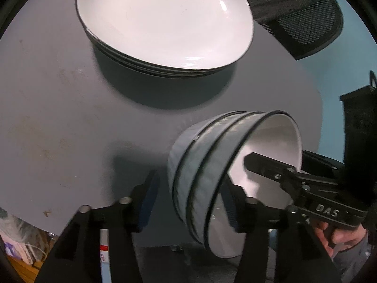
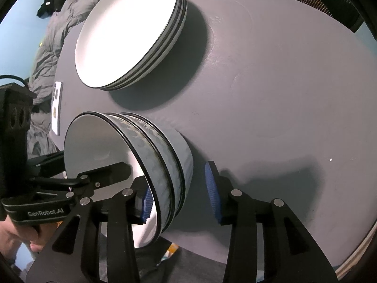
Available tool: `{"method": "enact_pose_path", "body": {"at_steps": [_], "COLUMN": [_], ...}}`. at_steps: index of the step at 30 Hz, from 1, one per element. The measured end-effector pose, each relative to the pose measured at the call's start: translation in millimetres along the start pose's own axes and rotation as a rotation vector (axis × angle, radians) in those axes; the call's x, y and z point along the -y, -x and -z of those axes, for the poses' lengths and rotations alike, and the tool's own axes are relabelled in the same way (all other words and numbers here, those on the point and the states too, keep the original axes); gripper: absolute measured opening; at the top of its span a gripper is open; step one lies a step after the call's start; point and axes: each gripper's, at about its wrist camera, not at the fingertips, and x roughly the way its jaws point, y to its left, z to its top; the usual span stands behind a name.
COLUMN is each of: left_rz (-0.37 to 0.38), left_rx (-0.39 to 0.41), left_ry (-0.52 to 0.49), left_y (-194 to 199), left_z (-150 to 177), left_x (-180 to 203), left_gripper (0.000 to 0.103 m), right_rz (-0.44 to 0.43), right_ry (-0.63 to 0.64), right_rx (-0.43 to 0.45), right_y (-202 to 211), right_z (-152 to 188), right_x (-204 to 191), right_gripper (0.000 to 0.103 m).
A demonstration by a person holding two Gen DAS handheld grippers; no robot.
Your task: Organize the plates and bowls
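Left tool: jaws stand moderately wide and astride the near wall of the bowls. One pad is inside and one outside, and the outer pad is clear of the wall, so nothing is clamped.
Right tool: the same on the opposite wall. The jaws are parted, the inner pad is within the top bowl and the outer pad is just beside the stack with a gap showing.
Pads: blue, ribbed and rubbery, on black metal fingers.
Bowls, place: three nested bowls on the desk, near its edge, at 5 o'clock in the left wrist view and 8 o'clock in the right.
Bowls, make: glazed ceramic with steep round walls. They are pale blue-grey outside with a faint scalloped pattern, white inside, and have thin dark rims.
Handling: likely heavy as a stack, stiff, slick and quick to chip. Nested bowls can slide or rattle if tipped.
Where to hold: probably across the wall just under the rim, at opposite sides, kept level.
Plates: a stack of wide, shallow white plates with dark rims, at 12 o'clock from the bowls and apart from them.
Desk surface: matt grey, smooth, with a few smudges.
Chair: black mesh, at 1 o'clock beyond the desk.
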Motion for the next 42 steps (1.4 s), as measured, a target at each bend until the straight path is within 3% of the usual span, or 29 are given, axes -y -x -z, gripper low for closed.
{"method": "enact_pose_path", "body": {"at_steps": [7,10,15,26,42], "left_rz": [-0.011,-0.008,0.009,-0.043,-0.091], "left_rx": [0.017,0.025,0.019,0.021,0.03], "left_ry": [-0.015,-0.008,0.02,-0.009,0.04], "left_y": [4,7,12,16,10], "left_z": [4,6,9,13,14], "left_x": [3,1,-9,-6,-2], "left_gripper": [0.039,0.034,0.028,0.025,0.02], "right_rz": [-0.016,0.03,0.035,0.052,0.034], "right_ry": [0.009,0.052,0.031,0.038,0.037], "right_rx": [-0.031,-0.03,-0.025,-0.04,-0.025], "right_y": [-4,-3,2,0,1], "right_z": [1,4,5,1,-1], "right_x": [-9,-17,-11,-15,-35], "right_gripper": [0.034,0.033,0.022,0.022,0.022]}}
